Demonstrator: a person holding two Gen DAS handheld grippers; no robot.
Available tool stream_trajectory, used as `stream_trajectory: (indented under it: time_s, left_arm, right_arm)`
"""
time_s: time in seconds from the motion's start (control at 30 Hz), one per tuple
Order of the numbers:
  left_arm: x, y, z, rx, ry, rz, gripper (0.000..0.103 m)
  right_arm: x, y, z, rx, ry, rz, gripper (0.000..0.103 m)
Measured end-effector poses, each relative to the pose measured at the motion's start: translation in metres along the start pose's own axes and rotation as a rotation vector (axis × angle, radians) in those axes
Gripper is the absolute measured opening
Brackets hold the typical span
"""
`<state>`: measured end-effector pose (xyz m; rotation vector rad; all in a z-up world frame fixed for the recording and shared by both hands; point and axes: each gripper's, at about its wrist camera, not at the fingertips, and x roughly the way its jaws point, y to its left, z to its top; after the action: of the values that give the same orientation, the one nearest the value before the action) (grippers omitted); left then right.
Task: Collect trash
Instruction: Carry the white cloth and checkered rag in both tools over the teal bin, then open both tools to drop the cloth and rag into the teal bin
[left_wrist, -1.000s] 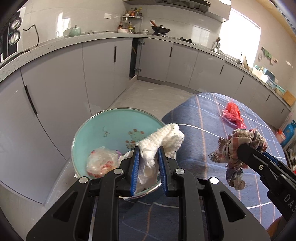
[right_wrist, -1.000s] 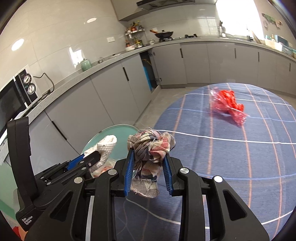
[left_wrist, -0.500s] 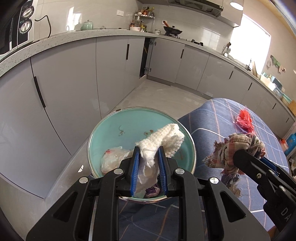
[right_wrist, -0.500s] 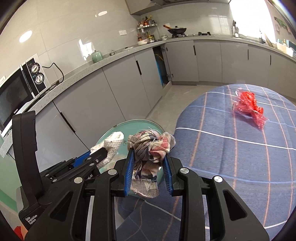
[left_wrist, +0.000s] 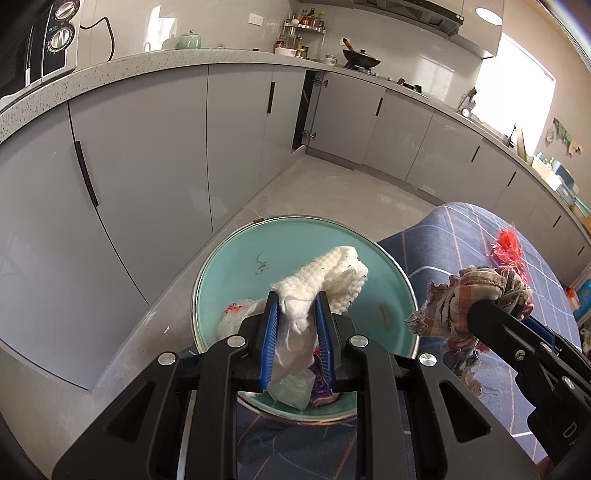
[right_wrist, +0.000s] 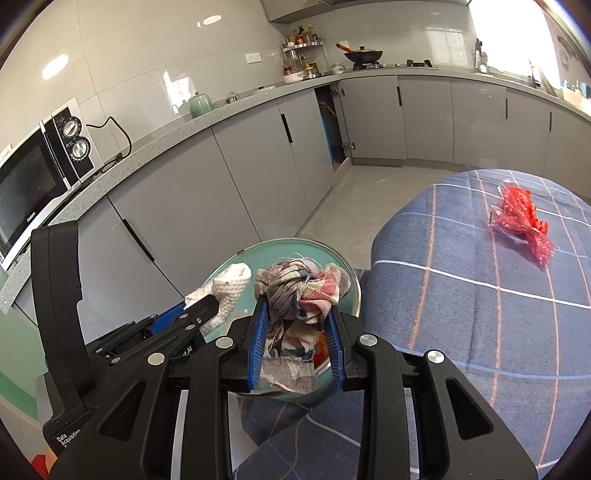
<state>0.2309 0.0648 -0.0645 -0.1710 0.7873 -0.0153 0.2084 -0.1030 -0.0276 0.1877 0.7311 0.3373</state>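
Grey kitchen cabinets (left_wrist: 155, 155) and a speckled worktop (right_wrist: 192, 125) form the backdrop; nearer to you, a table under a blue checked cloth (right_wrist: 461, 295) carries the work. At its edge sits the teal bin (left_wrist: 295, 243), its mouth facing up, with a crumpled white bag (left_wrist: 236, 314) and other scraps already lying inside.

Your left gripper (left_wrist: 297, 295) is pinched tight on a white knitted rag (left_wrist: 325, 277), held directly above the bin's opening so that a release would, in all likelihood, drop it inside. Your right gripper (right_wrist: 297, 302) clamps a knotted plaid rag (right_wrist: 299, 291); its jaws stand somewhat wider only because the bundle is bulkier. It hangs just beside the left one, over the rim nearest the cloth, with loose frayed ends trailing below the pads.

One piece remains uncollected: a red plastic wrapper (right_wrist: 521, 218) lies on the cloth, well apart from the bin. Judged from this layout, both rags are positioned for dropping, the wrapper to follow.
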Motion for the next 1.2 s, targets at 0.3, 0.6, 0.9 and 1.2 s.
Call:
stream_trajectory:
  time_s: [0.3, 0.6, 0.9, 1.2]
  left_arm:
    - [0.013, 0.004, 0.006, -0.010, 0.014, 0.007, 0.020]
    - [0.028, 0.010, 0.011, -0.028, 0.036, 0.023, 0.020]
    - [0.047, 0.008, 0.009, -0.027, 0.074, 0.036, 0.021]
    - [0.064, 0.010, 0.013, -0.028, 0.101, 0.045, 0.020]
  right_arm:
    - [0.020, 0.006, 0.007, -0.014, 0.016, -0.008, 0.030]
    - [0.046, 0.000, 0.016, 0.002, 0.043, -0.024, 0.030]
    - [0.075, -0.008, 0.019, 0.025, 0.099, -0.030, 0.030]
    - [0.092, -0.013, 0.019, 0.036, 0.125, -0.030, 0.030]
